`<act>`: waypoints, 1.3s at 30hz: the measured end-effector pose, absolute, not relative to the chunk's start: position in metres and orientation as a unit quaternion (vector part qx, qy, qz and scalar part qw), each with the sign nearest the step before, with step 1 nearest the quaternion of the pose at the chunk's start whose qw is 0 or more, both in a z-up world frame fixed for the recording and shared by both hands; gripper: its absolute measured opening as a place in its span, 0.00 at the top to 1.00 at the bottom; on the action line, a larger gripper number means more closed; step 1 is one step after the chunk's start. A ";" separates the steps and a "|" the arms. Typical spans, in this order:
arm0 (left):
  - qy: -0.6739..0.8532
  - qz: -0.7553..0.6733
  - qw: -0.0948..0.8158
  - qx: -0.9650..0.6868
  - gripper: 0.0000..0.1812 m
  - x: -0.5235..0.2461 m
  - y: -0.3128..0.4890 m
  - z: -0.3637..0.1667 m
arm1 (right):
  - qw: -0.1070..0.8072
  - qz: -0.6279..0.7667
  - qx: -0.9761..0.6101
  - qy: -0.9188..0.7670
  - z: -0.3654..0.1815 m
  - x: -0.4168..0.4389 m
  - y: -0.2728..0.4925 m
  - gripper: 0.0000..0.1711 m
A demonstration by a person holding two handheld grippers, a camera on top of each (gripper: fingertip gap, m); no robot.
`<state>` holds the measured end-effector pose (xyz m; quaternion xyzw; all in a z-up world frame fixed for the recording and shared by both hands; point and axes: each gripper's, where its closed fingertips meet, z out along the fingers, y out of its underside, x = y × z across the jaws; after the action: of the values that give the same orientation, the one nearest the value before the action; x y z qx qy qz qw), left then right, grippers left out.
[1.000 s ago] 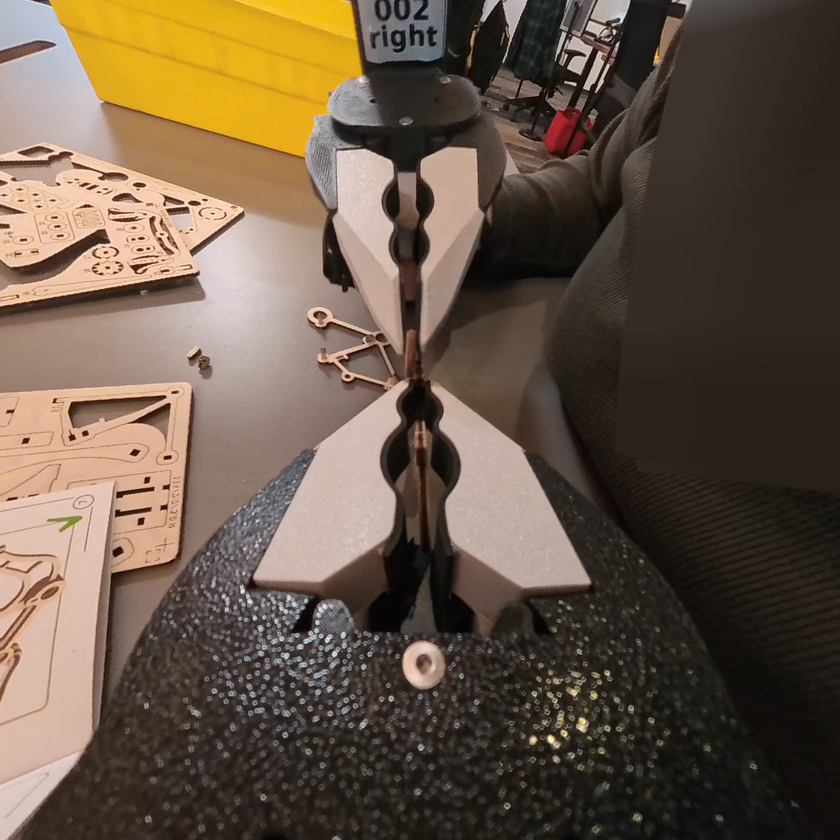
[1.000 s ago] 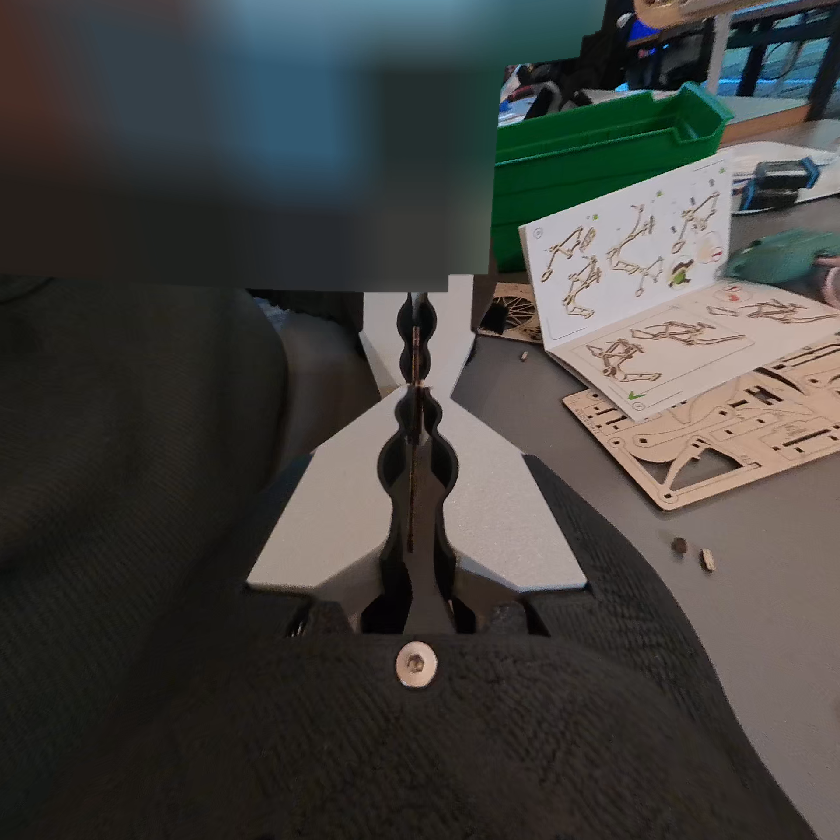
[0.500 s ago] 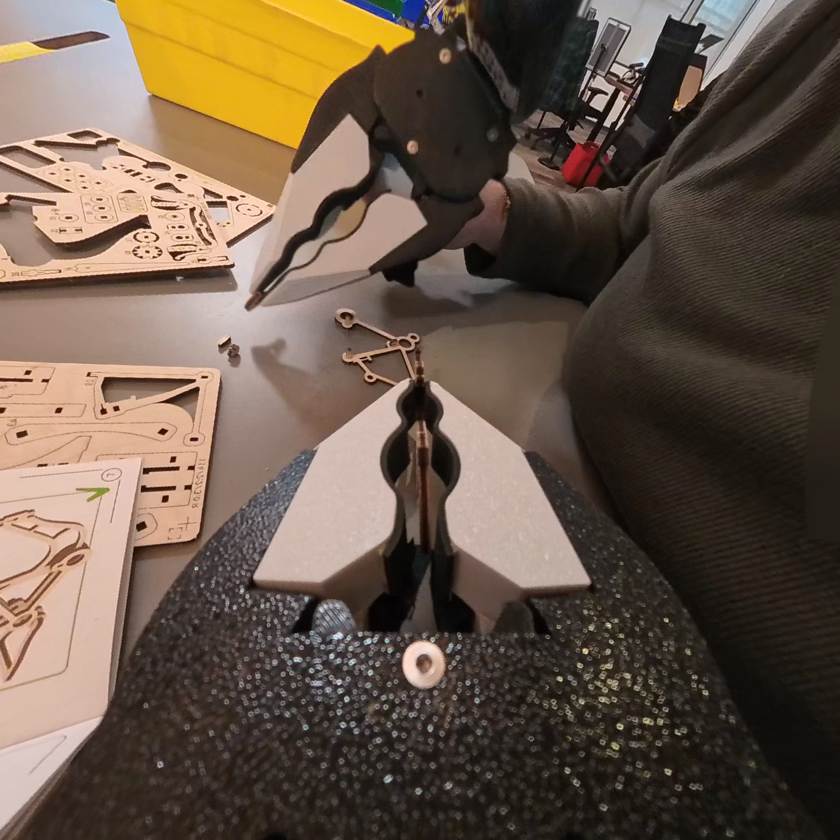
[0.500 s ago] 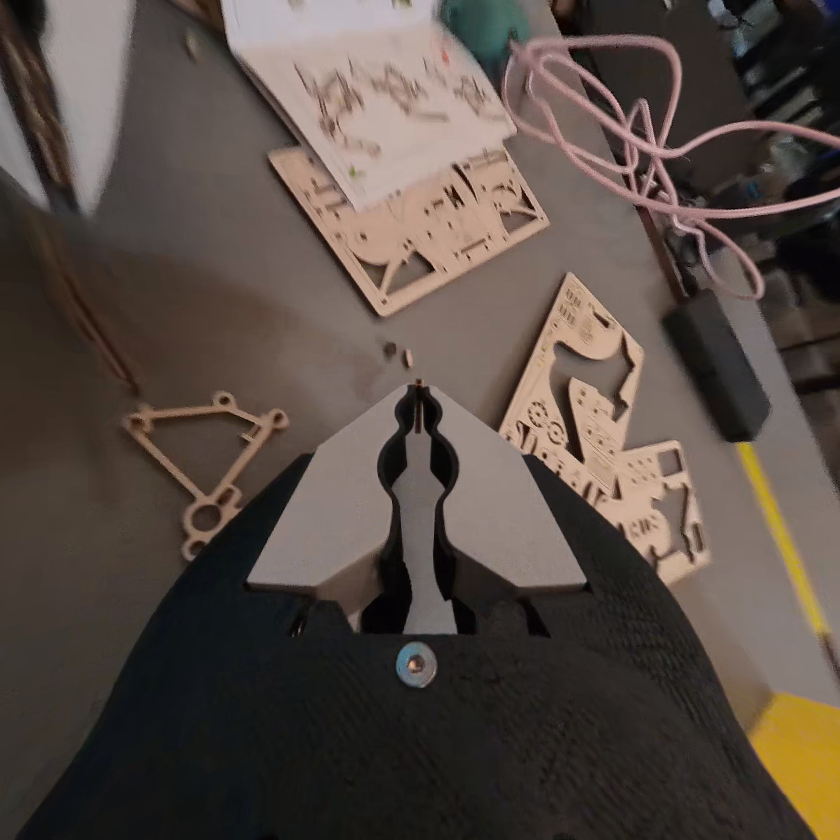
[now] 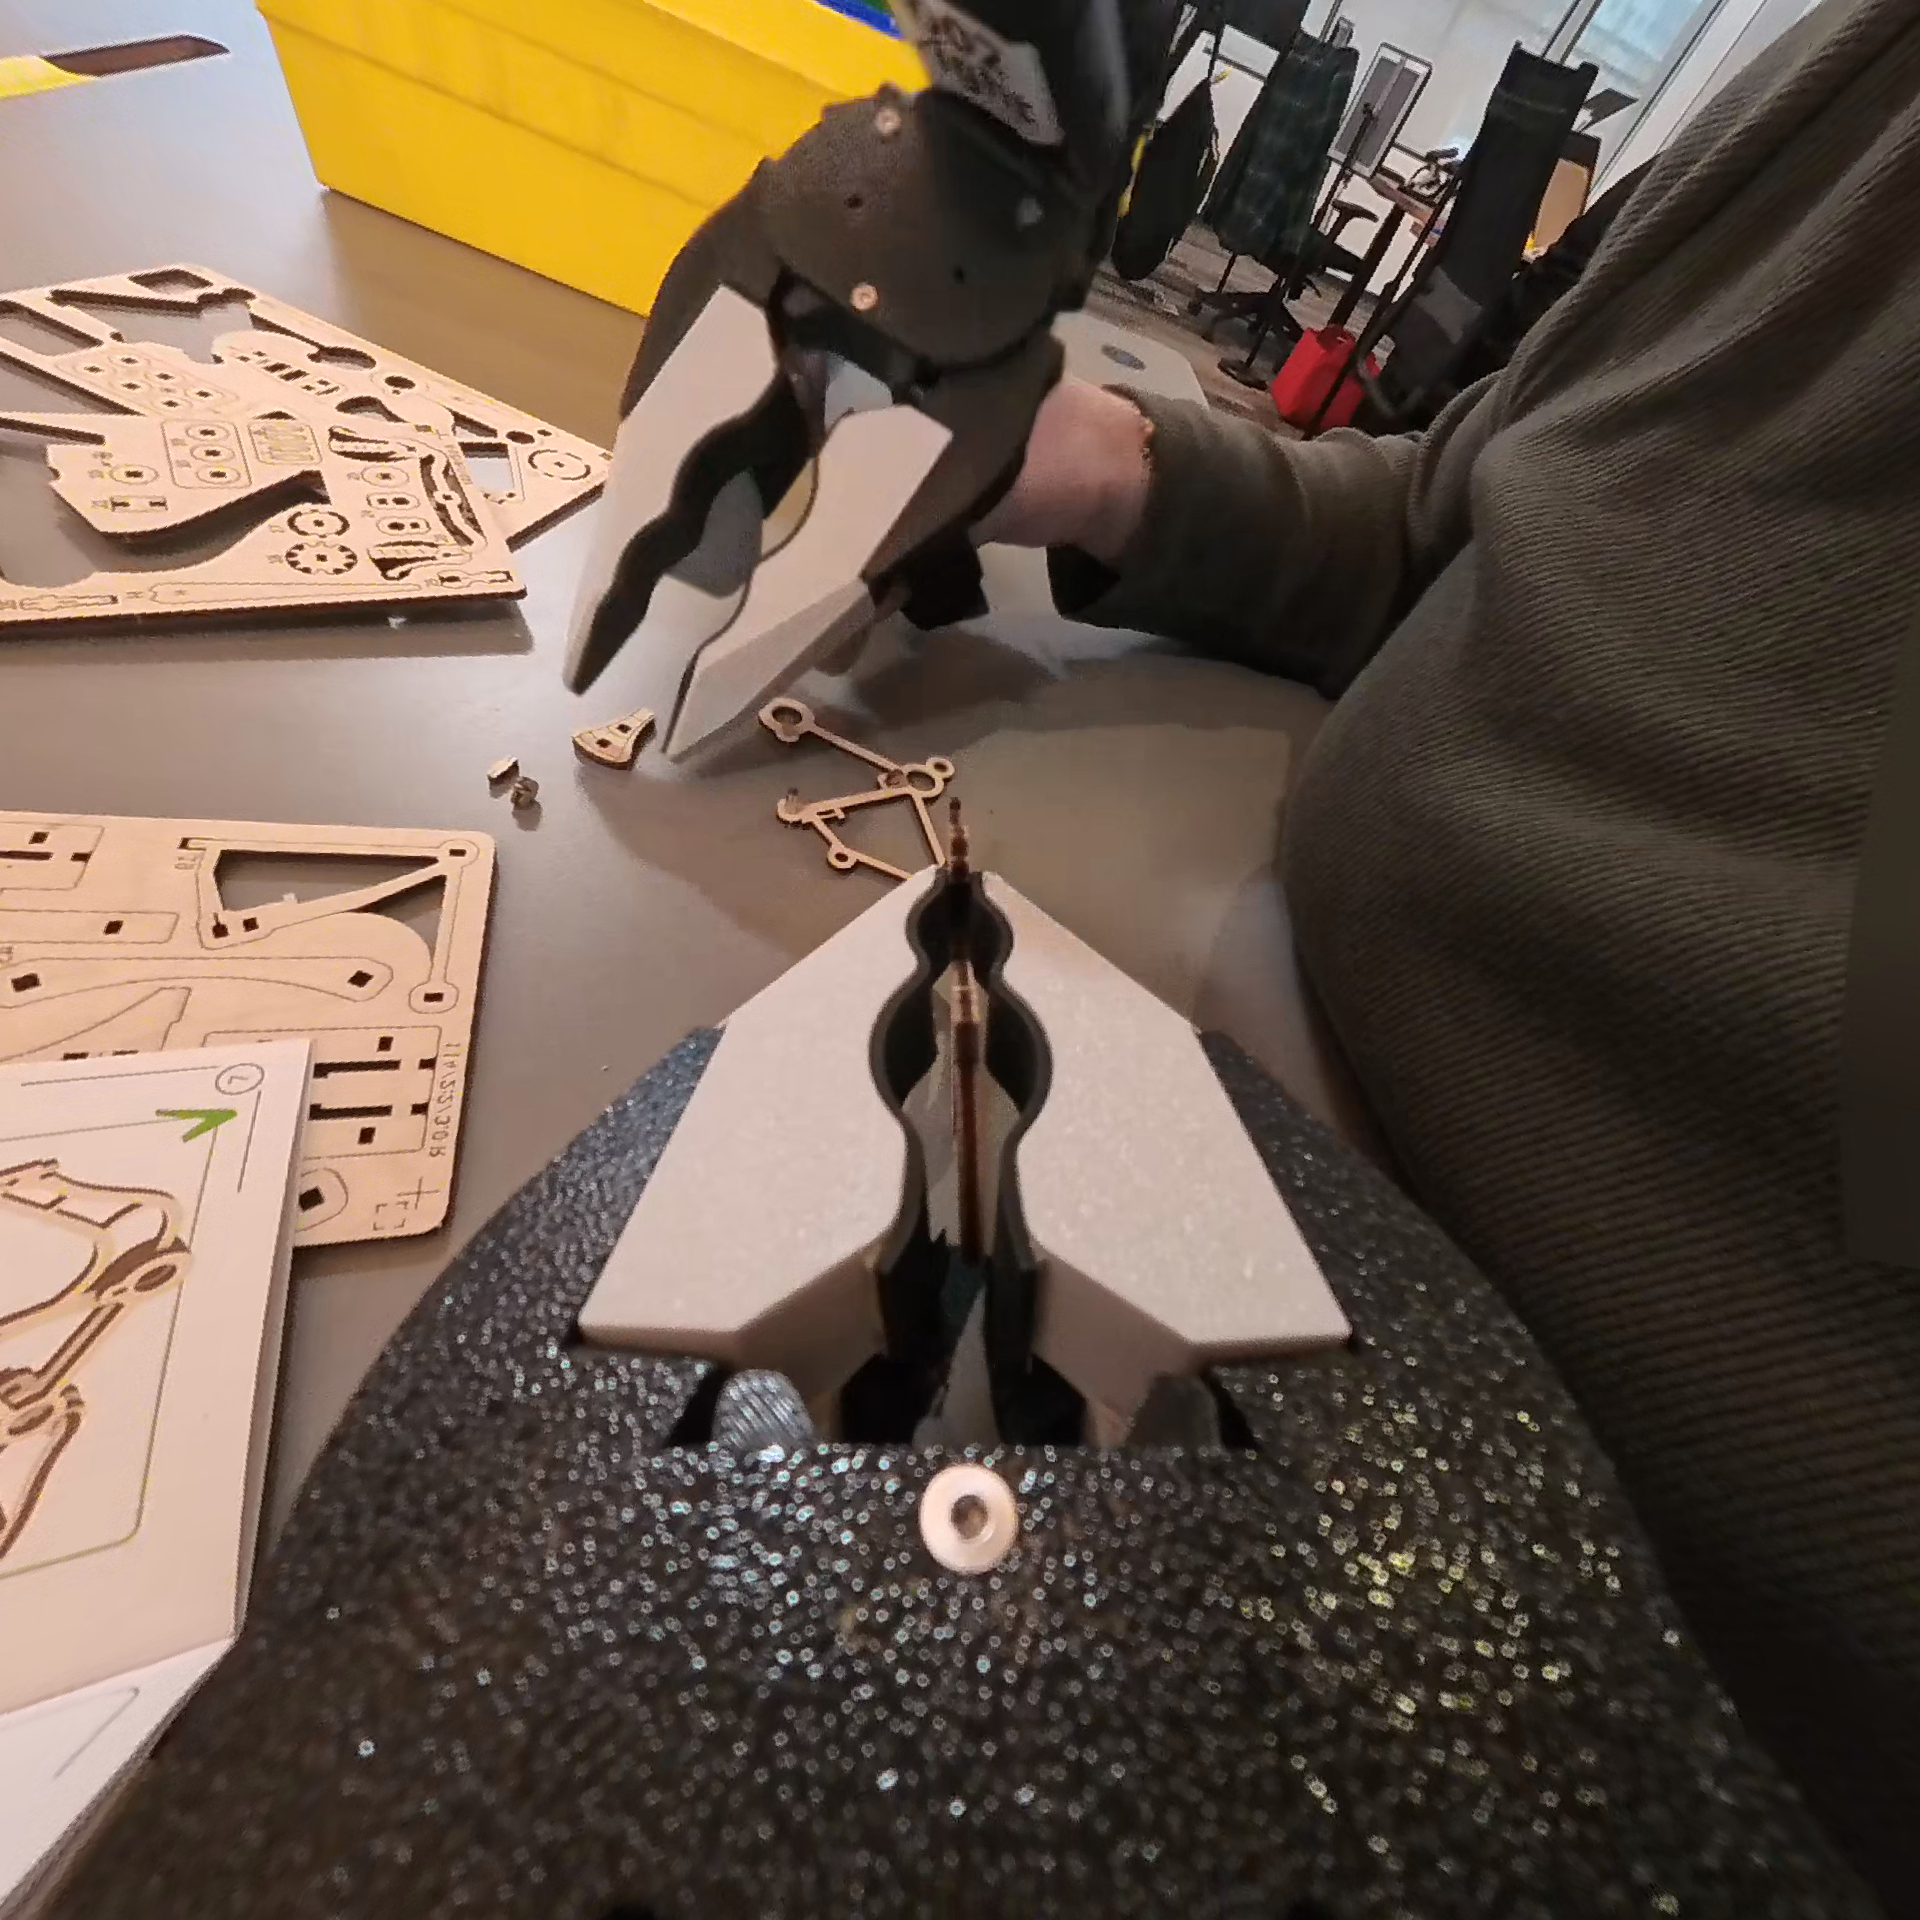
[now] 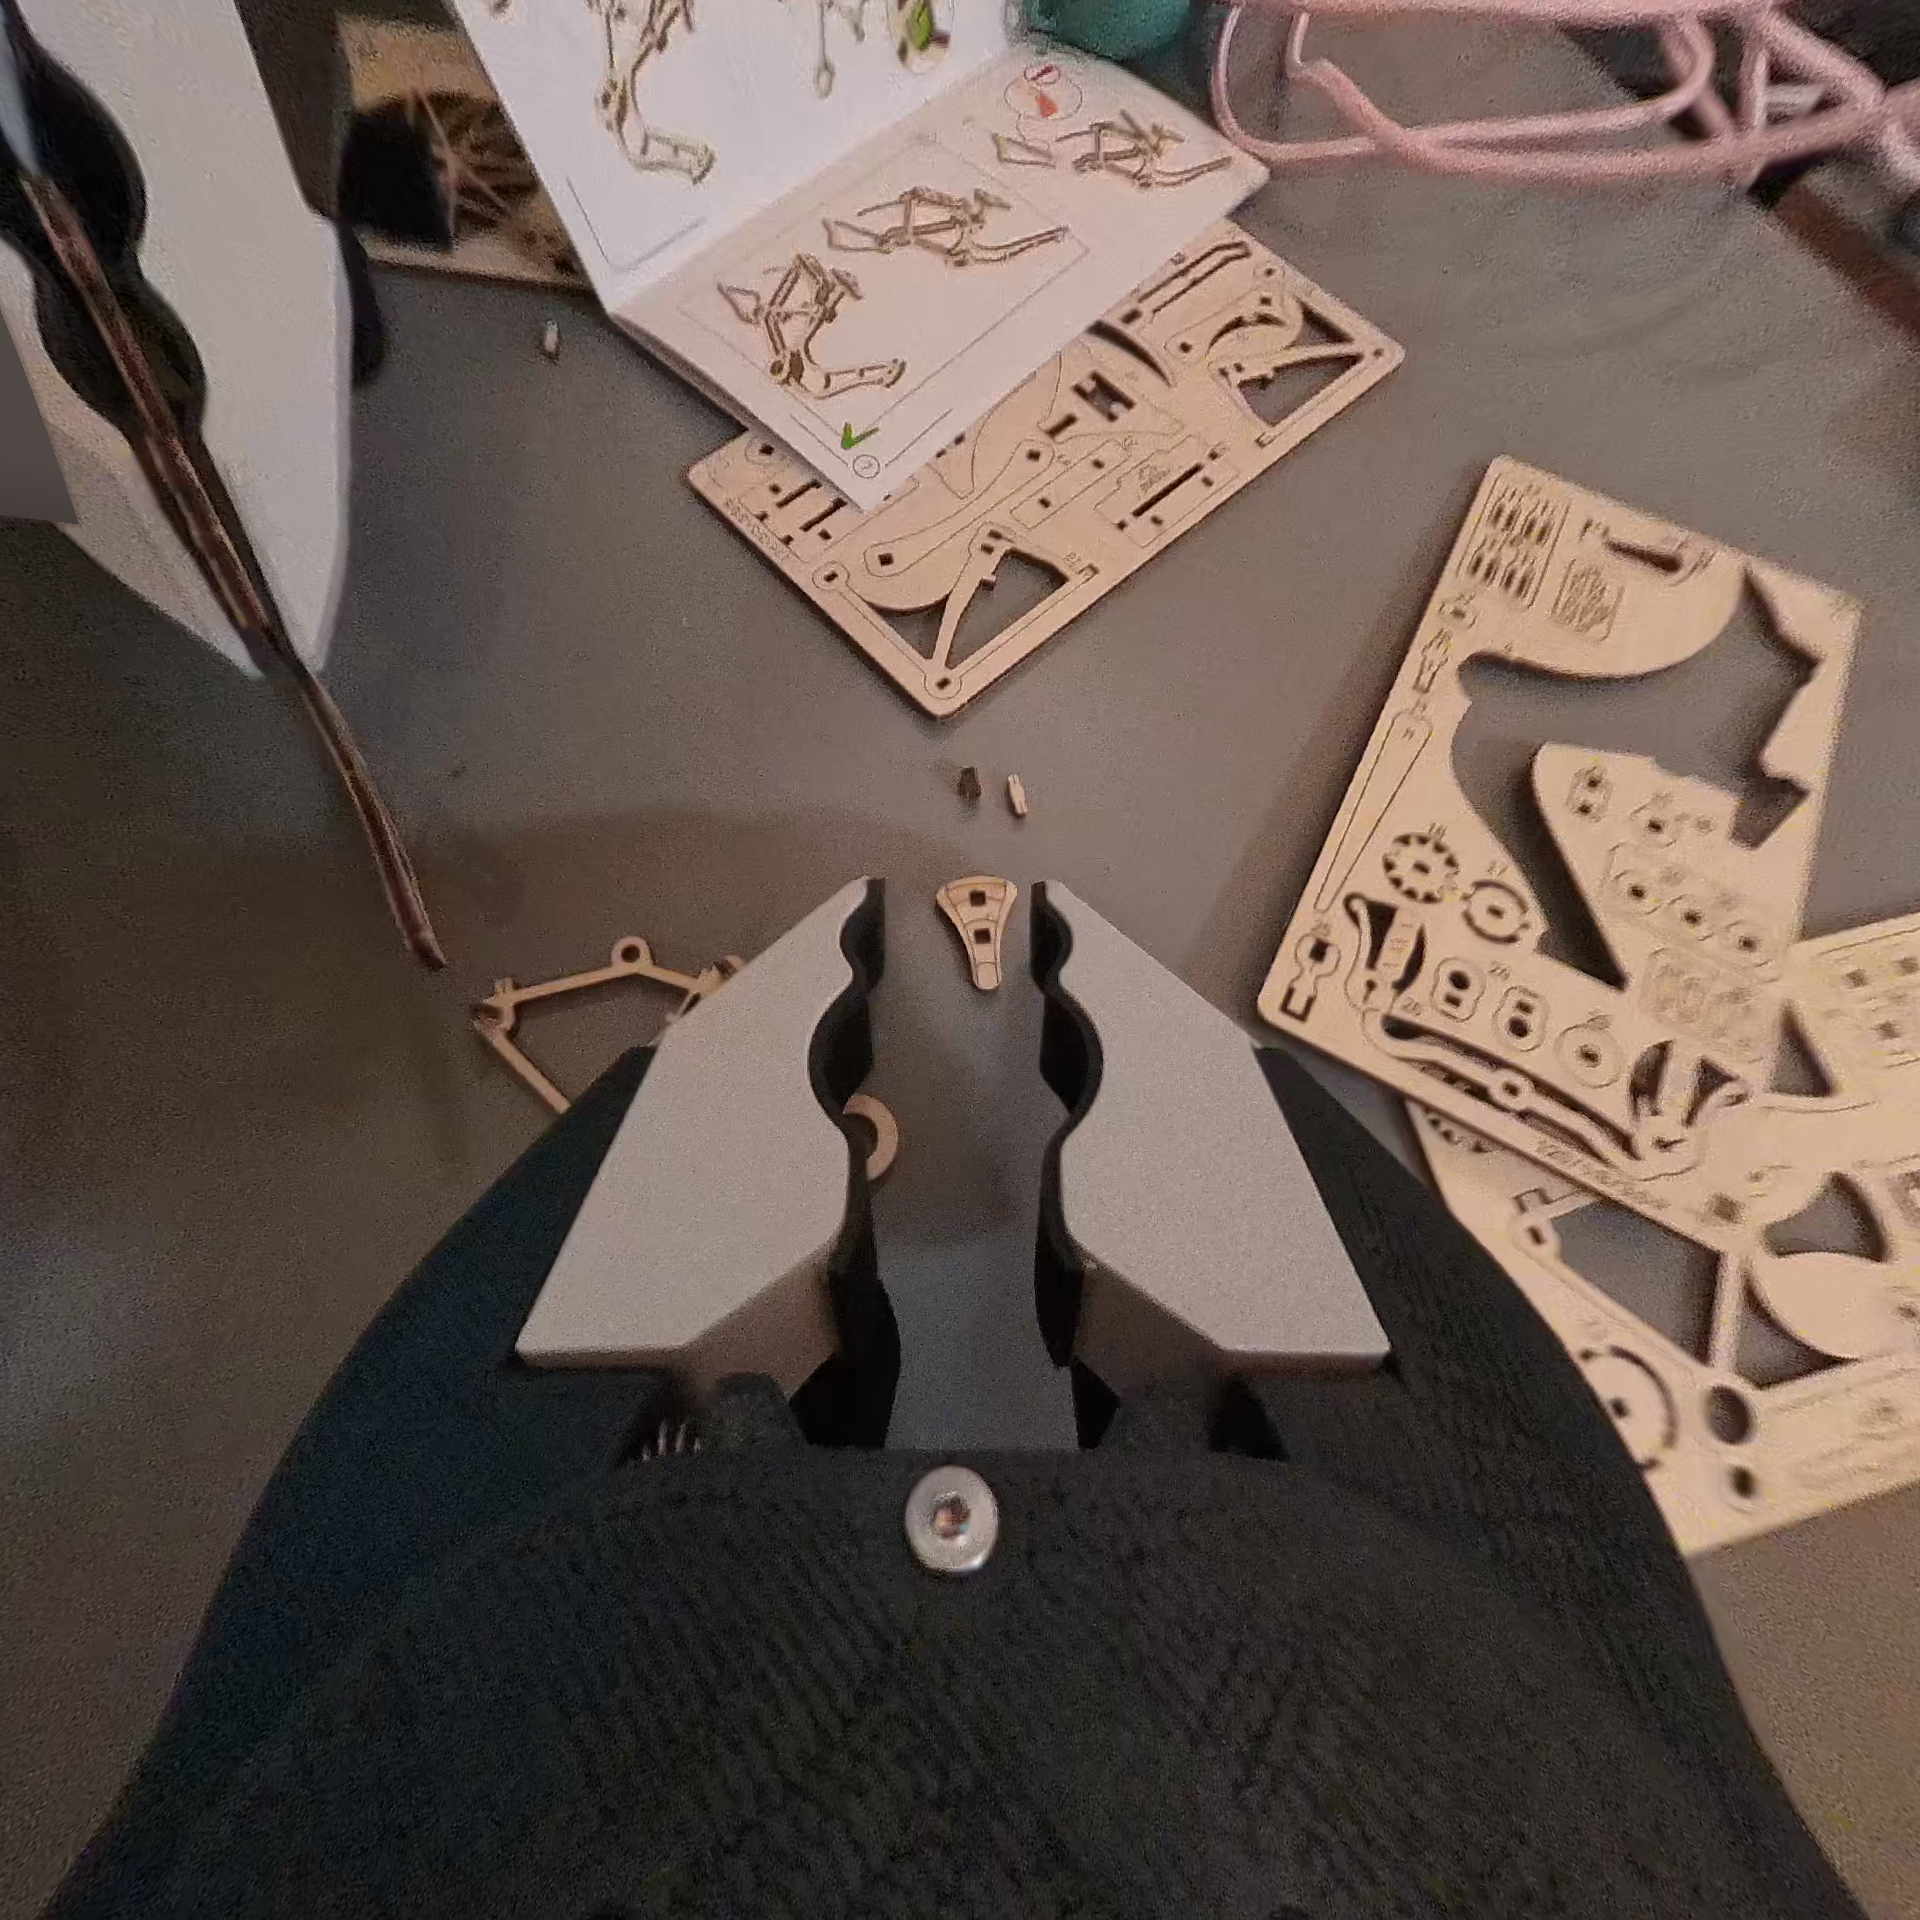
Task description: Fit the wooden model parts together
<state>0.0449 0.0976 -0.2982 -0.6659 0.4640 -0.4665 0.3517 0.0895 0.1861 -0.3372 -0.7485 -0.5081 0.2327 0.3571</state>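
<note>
My left gripper [image 5: 956,881] is shut on a thin wooden strip [image 5: 962,1049], seen edge-on and poking out past the tips. In the right wrist view this gripper [image 6: 272,649] is at the upper left, with the strip [image 6: 348,800] hanging down towards the table. My right gripper [image 6: 956,894] is open and empty, just above the table. A small wedge-shaped wooden piece [image 6: 979,928] lies flat between its fingertips. In the left wrist view the right gripper [image 5: 627,719] is tilted down to the left with the wedge piece [image 5: 615,738] at its tips.
A loose wooden linkage frame [image 5: 862,802] [image 6: 582,997] lies beside the right gripper, and two tiny bits [image 6: 992,790] lie beyond the wedge. Cut-out plywood sheets [image 6: 1039,540] [image 6: 1558,831], an open instruction booklet [image 6: 831,208], a pink cable [image 6: 1558,114], a yellow bin [image 5: 582,135] and a person's sleeve [image 5: 1558,727] surround the spot.
The grippers were tip to tip. The right one swung away down to the table, opened and let go of the wedge piece, which now lies flat. The left one kept still.
</note>
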 end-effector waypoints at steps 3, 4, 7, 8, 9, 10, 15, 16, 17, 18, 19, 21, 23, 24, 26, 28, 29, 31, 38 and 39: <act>0.464 -0.468 0.351 -0.666 1.00 0.045 0.097 -0.298 | 0.343 0.265 -0.758 -0.488 -0.341 0.092 0.188 0.84; 0.464 -0.468 0.350 -0.666 1.00 0.045 0.097 -0.298 | 0.342 0.270 -0.758 -0.486 -0.342 0.091 0.188 0.85; 0.461 -0.471 0.348 -0.666 1.00 0.045 0.098 -0.298 | 0.340 0.256 -0.760 -0.490 -0.345 0.093 0.191 0.89; 0.460 -0.473 0.347 -0.666 1.00 0.045 0.098 -0.298 | 0.341 0.251 -0.760 -0.492 -0.346 0.094 0.192 0.90; 0.460 -0.474 0.346 -0.667 1.00 0.045 0.098 -0.298 | 0.342 0.246 -0.760 -0.495 -0.346 0.094 0.192 0.92; 0.458 -0.476 0.344 -0.667 1.00 0.045 0.098 -0.298 | 0.344 0.242 -0.758 -0.498 -0.346 0.094 0.192 0.93; 0.456 -0.478 0.340 -0.669 1.00 0.044 0.098 -0.298 | 0.349 0.236 -0.744 -0.519 -0.346 0.089 0.187 0.92; 0.457 -0.478 0.339 -0.669 1.00 0.045 0.098 -0.298 | 0.350 0.236 -0.742 -0.520 -0.346 0.089 0.186 0.92; 0.458 -0.477 0.339 -0.669 1.00 0.045 0.098 -0.299 | 0.351 0.235 -0.742 -0.521 -0.347 0.089 0.186 0.93; 0.458 -0.477 0.338 -0.670 1.00 0.045 0.098 -0.299 | 0.351 0.235 -0.742 -0.521 -0.347 0.089 0.186 0.93; 0.457 -0.476 0.338 -0.670 1.00 0.045 0.098 -0.299 | 0.351 0.234 -0.743 -0.520 -0.346 0.089 0.186 0.93; 0.453 -0.475 0.339 -0.673 1.00 0.044 0.099 -0.299 | 0.365 0.253 -0.737 -0.510 -0.337 0.083 0.184 0.96; 0.444 -0.475 0.339 -0.680 1.00 0.044 0.103 -0.300 | 0.383 0.347 -0.716 -0.469 -0.309 0.065 0.172 0.96; 0.438 -0.476 0.338 -0.683 1.00 0.043 0.105 -0.300 | 0.384 0.405 -0.702 -0.442 -0.294 0.056 0.163 0.96; 0.424 -0.478 0.337 -0.691 1.00 0.042 0.109 -0.300 | 0.373 0.485 -0.684 -0.398 -0.276 0.043 0.148 0.96; 0.412 -0.480 0.336 -0.697 1.00 0.041 0.112 -0.300 | 0.351 0.536 -0.671 -0.372 -0.268 0.033 0.135 0.96; 0.409 -0.481 0.336 -0.699 1.00 0.040 0.113 -0.300 | 0.340 0.554 -0.668 -0.363 -0.266 0.028 0.131 0.96; 0.406 -0.481 0.338 -0.700 1.00 0.040 0.114 -0.300 | 0.319 0.576 -0.669 -0.346 -0.267 0.023 0.126 0.96; 0.409 -0.480 0.350 -0.693 1.00 0.039 0.113 -0.297 | 0.288 0.605 -0.662 -0.336 -0.272 0.018 0.122 1.00; 0.408 -0.480 0.350 -0.693 1.00 0.039 0.113 -0.297 | 0.292 0.599 -0.662 -0.343 -0.272 0.018 0.121 1.00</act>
<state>0.0390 0.1129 -0.2974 -0.6931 0.4083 -0.4804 0.3495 0.0180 0.1214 -0.2724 -0.6622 -0.3430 0.5987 0.2923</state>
